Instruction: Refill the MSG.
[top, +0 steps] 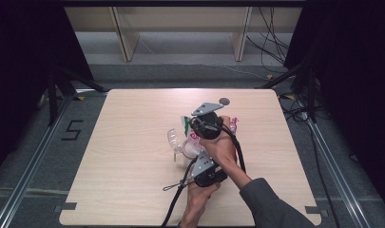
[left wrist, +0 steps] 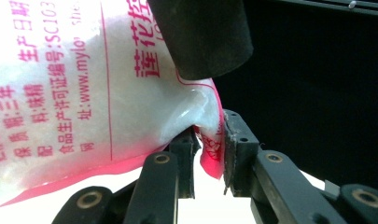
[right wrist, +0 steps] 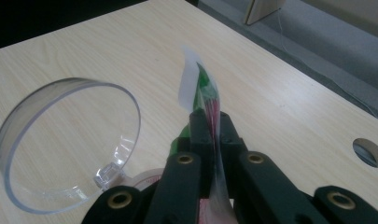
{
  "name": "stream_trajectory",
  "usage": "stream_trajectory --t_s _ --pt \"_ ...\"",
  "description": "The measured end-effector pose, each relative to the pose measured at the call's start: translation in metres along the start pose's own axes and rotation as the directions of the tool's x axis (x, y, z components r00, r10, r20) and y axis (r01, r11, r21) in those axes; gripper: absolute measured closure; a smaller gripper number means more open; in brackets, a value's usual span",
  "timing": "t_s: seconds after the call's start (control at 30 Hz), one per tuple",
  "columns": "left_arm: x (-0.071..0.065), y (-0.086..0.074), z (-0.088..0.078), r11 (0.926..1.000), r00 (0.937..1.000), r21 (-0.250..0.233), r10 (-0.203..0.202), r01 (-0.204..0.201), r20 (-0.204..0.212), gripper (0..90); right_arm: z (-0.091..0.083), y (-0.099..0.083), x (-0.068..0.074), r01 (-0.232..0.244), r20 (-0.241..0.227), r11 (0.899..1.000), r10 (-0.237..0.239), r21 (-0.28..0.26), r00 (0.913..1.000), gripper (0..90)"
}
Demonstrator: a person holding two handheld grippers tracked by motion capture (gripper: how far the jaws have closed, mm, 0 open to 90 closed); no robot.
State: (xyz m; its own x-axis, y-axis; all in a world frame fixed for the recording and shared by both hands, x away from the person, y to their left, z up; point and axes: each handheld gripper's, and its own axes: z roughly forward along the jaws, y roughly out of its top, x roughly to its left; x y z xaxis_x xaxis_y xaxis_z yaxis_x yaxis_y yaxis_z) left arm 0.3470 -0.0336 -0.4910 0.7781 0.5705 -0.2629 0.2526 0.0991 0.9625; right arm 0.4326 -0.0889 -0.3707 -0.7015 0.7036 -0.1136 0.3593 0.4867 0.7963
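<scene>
While the clear plastic container [top: 177,142] lies on its side left of centre on the table [top: 123,161], its round lid [right wrist: 67,140] hanging open, both claws work the bag [left wrist: 84,93] of white granules just to its right. Nearer the person, the left gripper [left wrist: 209,156] pinches the bag's pink sealed edge between nearly closed jaws. Farther off, the right gripper [right wrist: 213,128] clamps tight on the green-and-pink corner [right wrist: 203,93].

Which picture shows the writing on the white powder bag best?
The left gripper view: the bag looms close, its pink writing readable, a corner pinched between the fingers. The right gripper view shows a thin edge. In the high view, hands mostly cover it.
</scene>
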Motion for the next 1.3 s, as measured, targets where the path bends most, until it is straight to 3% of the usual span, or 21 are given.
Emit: stream_trajectory --t_s 0.03,0.27,0.4,0.5,0.57,0.6,0.63,0.7,0.87,1.1,1.2,1.3 --pt "0.000 0.000 0.000 1.0000 1.0000 -0.002 0.003 -0.003 0.004 76.1 -0.004 0.001 0.001 -0.027 -0.008 1.000 0.027 0.013 0.9996 89.6" --pt "-0.002 -0.002 0.003 1.0000 0.9999 0.004 0.002 -0.002 0.012 76.3 -0.009 0.002 -0.003 -0.018 0.012 1.000 0.018 -0.019 0.9998 89.7" --pt "0.000 -0.002 0.004 0.9998 0.9997 0.014 0.012 -0.012 0.022 76.3 -0.014 0.003 -0.003 -0.020 0.006 1.000 0.020 -0.004 0.9998 89.8" --pt "-0.001 -0.003 0.005 1.0000 0.9998 0.009 0.000 0.000 0.019 76.4 -0.015 0.004 -0.003 -0.004 0.016 1.000 0.004 -0.024 0.9999 89.9" --pt "0.000 -0.002 0.003 0.9993 0.9998 0.031 0.019 -0.019 0.011 76.4 -0.016 0.005 -0.004 0.016 0.011 1.000 -0.015 -0.017 0.9998 90.0" --pt "0.000 -0.002 0.004 1.0000 0.9997 0.004 0.002 -0.002 0.025 76.4 -0.016 0.005 -0.003 0.017 0.010 1.000 -0.017 -0.019 0.9998 90.0" --pt "0.001 -0.002 0.004 0.9998 0.9996 0.013 0.015 -0.016 0.026 76.4 -0.016 0.006 -0.003 0.015 0.010 1.000 -0.015 -0.021 0.9998 90.0" --pt "0.000 -0.002 0.003 1.0000 0.9998 0.001 -0.004 0.004 0.021 76.4 -0.016 0.006 -0.002 0.012 0.005 1.000 -0.012 -0.017 0.9999 90.0" --pt "0.001 -0.002 0.003 1.0000 0.9998 0.003 -0.009 0.009 0.019 76.4 -0.013 0.006 0.000 0.012 0.006 1.000 -0.012 0.003 0.9999 90.0" --pt "0.003 -0.003 0.003 0.9999 0.9996 -0.005 -0.014 0.014 0.026 76.4 -0.011 0.006 0.002 0.006 0.014 1.000 -0.006 -0.015 0.9999 90.0" --pt "0.004 -0.003 0.003 0.9999 0.9998 0.017 0.000 0.000 0.022 76.5 -0.011 0.007 0.001 0.040 0.014 0.999 -0.039 -0.019 0.9991 90.0" --pt "0.003 -0.003 0.003 0.9999 0.9998 0.012 -0.006 0.006 0.021 76.5 -0.011 0.007 0.001 0.038 0.014 0.999 -0.037 -0.019 0.9992 90.0"
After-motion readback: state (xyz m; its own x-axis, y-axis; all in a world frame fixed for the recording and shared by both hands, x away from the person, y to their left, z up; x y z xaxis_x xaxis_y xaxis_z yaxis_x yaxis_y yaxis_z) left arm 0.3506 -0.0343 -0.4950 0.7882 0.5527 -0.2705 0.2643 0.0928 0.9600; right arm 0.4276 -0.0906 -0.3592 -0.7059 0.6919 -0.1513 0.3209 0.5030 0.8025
